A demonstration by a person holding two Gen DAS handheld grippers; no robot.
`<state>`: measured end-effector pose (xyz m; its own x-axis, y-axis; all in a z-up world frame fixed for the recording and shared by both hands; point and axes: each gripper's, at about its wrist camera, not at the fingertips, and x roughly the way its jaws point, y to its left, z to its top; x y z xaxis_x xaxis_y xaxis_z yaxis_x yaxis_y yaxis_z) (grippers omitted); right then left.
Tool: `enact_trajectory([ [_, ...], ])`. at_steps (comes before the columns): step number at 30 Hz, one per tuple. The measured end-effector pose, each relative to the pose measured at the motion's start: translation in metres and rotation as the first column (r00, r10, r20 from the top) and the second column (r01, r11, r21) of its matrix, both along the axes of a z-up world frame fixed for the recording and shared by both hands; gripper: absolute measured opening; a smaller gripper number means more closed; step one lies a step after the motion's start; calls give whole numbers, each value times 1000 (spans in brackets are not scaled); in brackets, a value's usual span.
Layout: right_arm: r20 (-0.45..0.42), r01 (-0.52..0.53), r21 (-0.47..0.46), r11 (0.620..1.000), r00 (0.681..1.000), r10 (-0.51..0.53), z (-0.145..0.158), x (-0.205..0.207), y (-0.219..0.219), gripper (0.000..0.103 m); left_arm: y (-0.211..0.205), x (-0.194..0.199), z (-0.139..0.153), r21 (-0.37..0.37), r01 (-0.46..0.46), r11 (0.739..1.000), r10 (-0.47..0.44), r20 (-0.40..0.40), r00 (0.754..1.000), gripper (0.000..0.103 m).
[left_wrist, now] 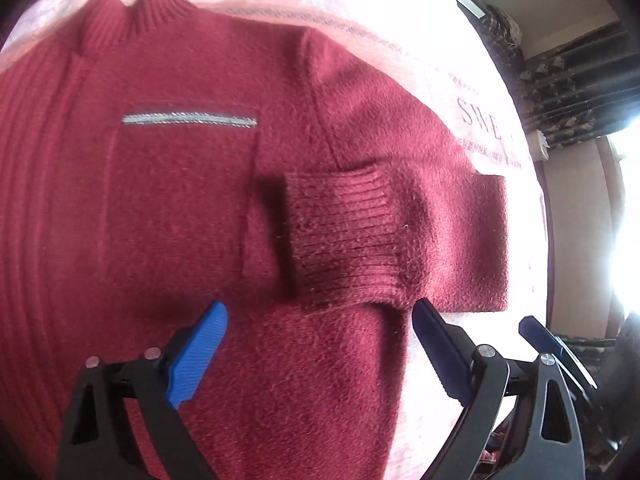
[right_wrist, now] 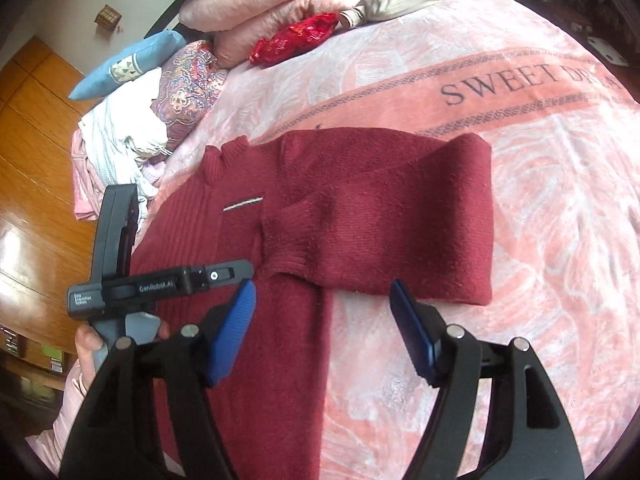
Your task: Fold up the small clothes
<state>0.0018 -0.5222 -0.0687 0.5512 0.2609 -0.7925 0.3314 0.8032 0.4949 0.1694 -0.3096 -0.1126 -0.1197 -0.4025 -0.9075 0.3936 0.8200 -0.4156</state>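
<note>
A dark red knit sweater (left_wrist: 168, 200) lies flat on a pink blanket (left_wrist: 472, 92), collar away from me, with a grey zip on the chest. Its right sleeve is folded across the body, ribbed cuff (left_wrist: 340, 236) on top. My left gripper (left_wrist: 320, 316) is open and empty just above the sweater, below the cuff. In the right wrist view the sweater (right_wrist: 360, 216) lies mid-frame with the cuff (right_wrist: 288, 236) at its middle. My right gripper (right_wrist: 324, 292) is open and empty over the sweater's right edge. The left gripper's body (right_wrist: 160, 284) shows at left, held by a hand.
The pink blanket (right_wrist: 500, 92) reads "SWEET DREAM". Folded pink blankets (right_wrist: 272, 4), a red packet (right_wrist: 296, 38), a beige item (right_wrist: 400, 0), pillows and a pile of clothes (right_wrist: 132, 132) sit at the far and left edges. A wooden floor (right_wrist: 32, 160) is at left.
</note>
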Motion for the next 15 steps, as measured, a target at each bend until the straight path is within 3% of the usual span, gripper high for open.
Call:
enact_trajectory([
  [2, -4, 3, -14, 1000, 1000, -3, -6, -5, -3, 68, -13, -1, -8, -7, 3, 1000, -3, -35, 999, 90],
  [4, -5, 7, -26, 1000, 1000, -8, -8, -9, -6, 68, -21, -1, -12, 17, 0, 1000, 1, -18, 1000, 88],
  [6, -11, 16, -36, 999, 1000, -17, -11, -13, -9, 68, -30, -2, -11, 66, 0, 998, -2, 24, 1000, 68],
  [8, -20, 25, -45, 999, 999, -26, -14, -17, -12, 68, -36, -3, -7, 93, 0, 996, -5, 59, 998, 36],
  [9, -21, 30, -48, 998, 999, -31, -15, -19, -13, 68, -41, -2, -6, 92, -2, 996, -3, 61, 998, 27],
  [11, -24, 42, -52, 998, 999, -43, -17, -22, -16, 68, -42, -2, -1, 57, -6, 998, 4, 45, 999, 20],
  [15, -23, 56, -51, 997, 998, -57, -17, -25, -18, 68, -32, -4, 27, -27, -28, 999, 31, 111, 993, 17],
])
